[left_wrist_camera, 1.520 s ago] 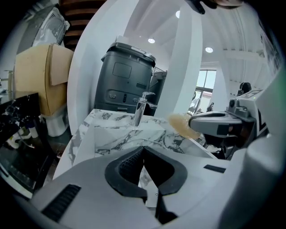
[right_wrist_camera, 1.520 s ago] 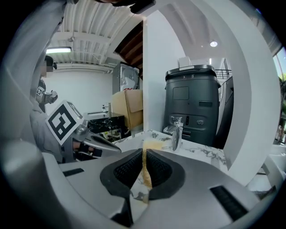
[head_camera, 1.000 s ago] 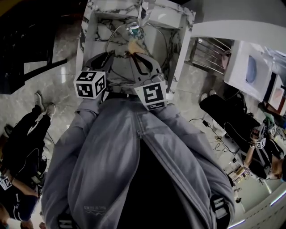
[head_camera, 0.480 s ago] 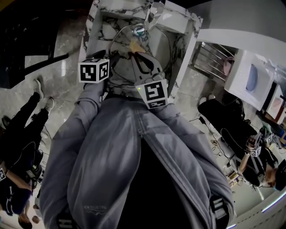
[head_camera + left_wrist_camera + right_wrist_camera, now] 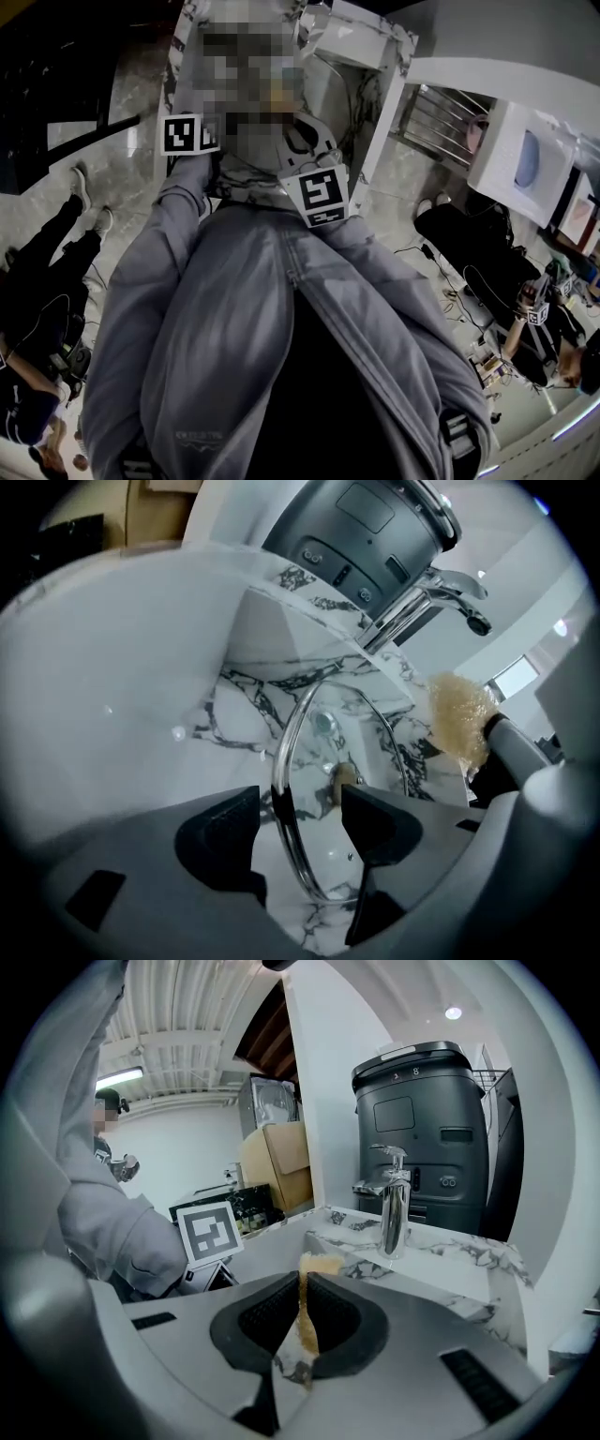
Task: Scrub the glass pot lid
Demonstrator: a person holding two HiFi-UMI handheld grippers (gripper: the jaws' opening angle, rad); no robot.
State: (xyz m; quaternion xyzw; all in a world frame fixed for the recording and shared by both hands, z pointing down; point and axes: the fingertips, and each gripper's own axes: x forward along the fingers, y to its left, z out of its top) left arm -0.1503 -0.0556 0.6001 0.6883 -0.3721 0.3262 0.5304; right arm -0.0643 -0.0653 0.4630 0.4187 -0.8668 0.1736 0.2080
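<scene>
The glass pot lid (image 5: 349, 726) stands on edge in the marble sink (image 5: 131, 686), knob side away from me. Its steel rim (image 5: 281, 803) passes between the jaws of my left gripper (image 5: 300, 829), which is open; the pads do not press on it. My right gripper (image 5: 302, 1283) is shut on a yellow scrub sponge (image 5: 322, 1263), held up to the right of the lid. In the left gripper view that sponge (image 5: 461, 719) shows beside the lid's upper edge. In the head view a mosaic patch hides the sink; the left marker cube (image 5: 190, 134) and right marker cube (image 5: 322, 195) show.
A chrome faucet (image 5: 424, 607) reaches over the sink's back edge, with a dark grey appliance (image 5: 366, 527) behind it. The faucet (image 5: 394, 1208) stands right of the right gripper. People stand on the tiled floor at left (image 5: 47, 272) and right (image 5: 534, 337).
The left gripper's cube has moved up and to the left, and its jaws have let go of the lid's rim. The right gripper has barely shifted.
</scene>
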